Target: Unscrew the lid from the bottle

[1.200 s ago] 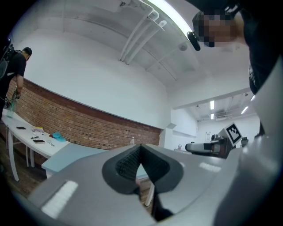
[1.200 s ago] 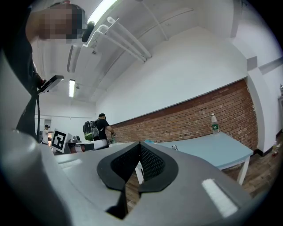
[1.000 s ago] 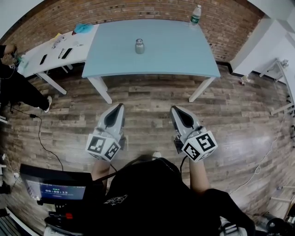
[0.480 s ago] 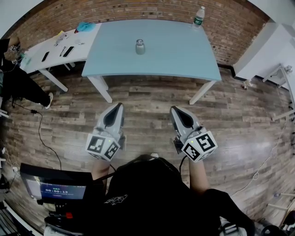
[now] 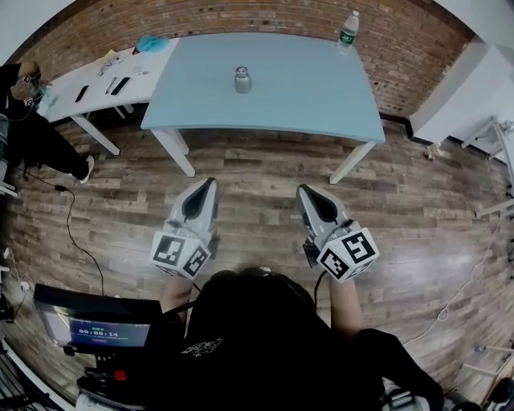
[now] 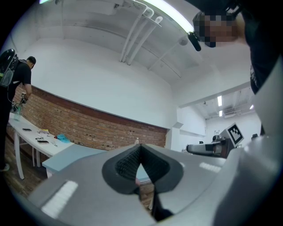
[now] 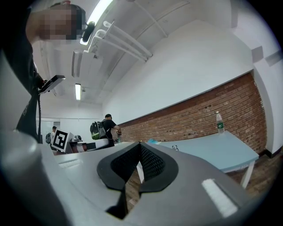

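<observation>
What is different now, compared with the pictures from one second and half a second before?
Almost nothing has changed. The left gripper and the right gripper hang shut and empty over the wooden plank floor, as before; nothing was taken hold of or let go. The small grey glass bottle stands unmoved on the light blue table. Only the head view itself drifted slightly.

Blue table [image 5: 305, 96]: against brick wall [image 5: 241, 18], on wood-plank floor [image 5: 257, 172].
White table [image 5: 84, 90]: just beside blue table's left edge; small dark items on top.
Teal cloth [image 5: 150, 43]: white table's far right corner.
Person [image 5: 32, 140]: at white table's left end.
Monitor [image 5: 95, 323]: lit, on the floor's near left.
</observation>
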A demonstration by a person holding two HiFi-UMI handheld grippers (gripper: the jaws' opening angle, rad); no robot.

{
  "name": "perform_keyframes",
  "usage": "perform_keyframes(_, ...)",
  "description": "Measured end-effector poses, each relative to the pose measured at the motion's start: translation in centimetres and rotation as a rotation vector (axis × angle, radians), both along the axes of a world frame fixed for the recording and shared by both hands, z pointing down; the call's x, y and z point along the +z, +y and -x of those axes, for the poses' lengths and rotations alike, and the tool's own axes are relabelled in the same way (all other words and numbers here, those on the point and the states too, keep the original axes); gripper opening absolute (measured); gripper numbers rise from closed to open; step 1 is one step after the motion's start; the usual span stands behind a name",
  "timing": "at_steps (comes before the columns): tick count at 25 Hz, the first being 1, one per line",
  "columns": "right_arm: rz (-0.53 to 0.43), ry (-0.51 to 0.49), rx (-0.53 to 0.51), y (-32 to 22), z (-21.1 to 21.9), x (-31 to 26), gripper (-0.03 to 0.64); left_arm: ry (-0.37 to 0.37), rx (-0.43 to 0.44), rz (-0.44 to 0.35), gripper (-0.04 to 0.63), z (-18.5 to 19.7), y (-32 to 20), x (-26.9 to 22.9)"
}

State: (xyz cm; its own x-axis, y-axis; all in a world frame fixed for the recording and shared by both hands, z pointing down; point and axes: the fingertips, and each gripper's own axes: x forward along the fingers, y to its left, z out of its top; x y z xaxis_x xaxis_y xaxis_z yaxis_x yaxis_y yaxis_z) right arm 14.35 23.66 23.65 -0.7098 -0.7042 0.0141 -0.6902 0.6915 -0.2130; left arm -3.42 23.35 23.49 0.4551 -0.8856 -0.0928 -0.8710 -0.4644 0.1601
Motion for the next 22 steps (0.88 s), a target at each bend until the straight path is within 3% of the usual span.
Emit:
perform_keyframes(10,0.000,-0.012,-0.015,0.0,-2.0,0.6,0.002,-0.003,-0.007,-0.006,0.000,-2.1,-0.1,0.4)
perform_keyframes(22,0.007,-0.012,-0.032,-0.1,-1.7,0.7,0.002,-0.003,-0.022,0.004,0.000,-1.8,0.0,0.6)
